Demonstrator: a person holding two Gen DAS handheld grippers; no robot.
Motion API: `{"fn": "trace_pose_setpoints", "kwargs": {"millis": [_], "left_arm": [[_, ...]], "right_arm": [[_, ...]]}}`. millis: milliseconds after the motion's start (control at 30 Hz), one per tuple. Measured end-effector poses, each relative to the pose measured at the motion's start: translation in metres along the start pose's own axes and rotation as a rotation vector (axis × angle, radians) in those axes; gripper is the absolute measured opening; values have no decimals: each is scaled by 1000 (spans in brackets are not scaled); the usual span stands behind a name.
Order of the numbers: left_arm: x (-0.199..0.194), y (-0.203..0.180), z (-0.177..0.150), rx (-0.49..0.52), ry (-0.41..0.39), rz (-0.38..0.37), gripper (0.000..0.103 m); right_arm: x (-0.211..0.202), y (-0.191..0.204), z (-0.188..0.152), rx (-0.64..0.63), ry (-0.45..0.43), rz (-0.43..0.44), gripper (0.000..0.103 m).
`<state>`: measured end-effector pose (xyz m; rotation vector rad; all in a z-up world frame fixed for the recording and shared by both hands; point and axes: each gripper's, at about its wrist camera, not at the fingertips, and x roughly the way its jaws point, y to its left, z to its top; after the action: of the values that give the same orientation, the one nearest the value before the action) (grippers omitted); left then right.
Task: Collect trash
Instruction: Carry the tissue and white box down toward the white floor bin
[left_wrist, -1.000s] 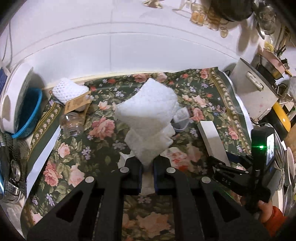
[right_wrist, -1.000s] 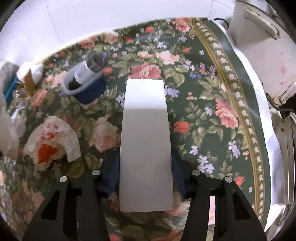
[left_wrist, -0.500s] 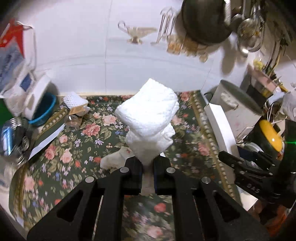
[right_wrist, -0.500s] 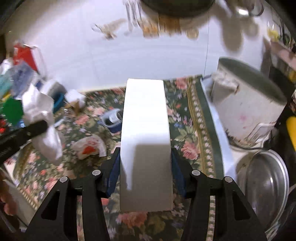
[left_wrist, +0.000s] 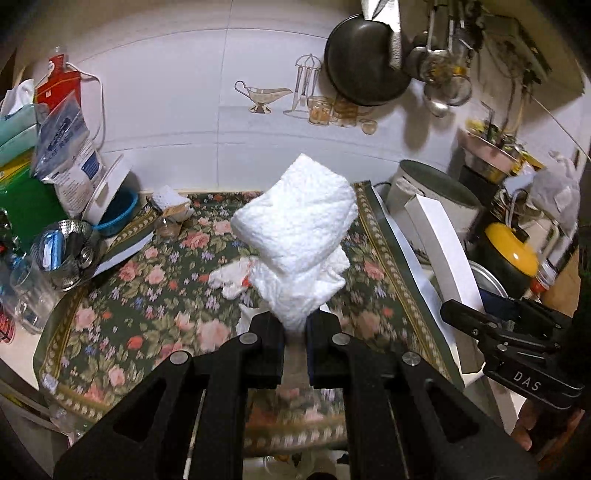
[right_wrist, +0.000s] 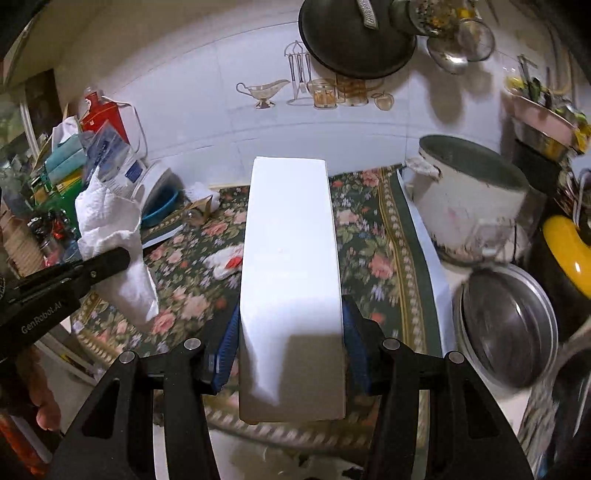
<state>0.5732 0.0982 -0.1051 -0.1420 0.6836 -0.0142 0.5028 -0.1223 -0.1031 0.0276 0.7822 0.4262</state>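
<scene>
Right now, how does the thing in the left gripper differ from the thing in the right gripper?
The paper towel wad is crumpled and soft; the white box is flat-sided and long. The left gripper pinches the wad narrowly; the right gripper spans the box. Both are white and held above the floral tablecloth.

A white paper towel (left_wrist: 295, 236) and a white box (right_wrist: 291, 266) show against a dark green cloth (left_wrist: 147, 295) patterned with pink roses, beside a yellow lid (left_wrist: 511, 247) and a blue bowl (left_wrist: 118, 214).
</scene>
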Motion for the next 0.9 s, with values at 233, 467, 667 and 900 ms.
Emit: {"fn": "trace_pose_setpoints", "kwargs": {"millis": [233,467,667,900], "left_arm": [[-50,15,-59,38,18,-53,8],[-91,31,-118,64,94,-71,8],[-91,34,-157,54,191,-84,8],[-46,28,-215,28,316,-74,8]], "right_arm": [[-31,49,-64,58,3,-62,48],[-50,88,-117,109,55,-72,48],[-53,99,-146,120,143,-80,48],[-16,85,-194,114,261,-92,48]]}}
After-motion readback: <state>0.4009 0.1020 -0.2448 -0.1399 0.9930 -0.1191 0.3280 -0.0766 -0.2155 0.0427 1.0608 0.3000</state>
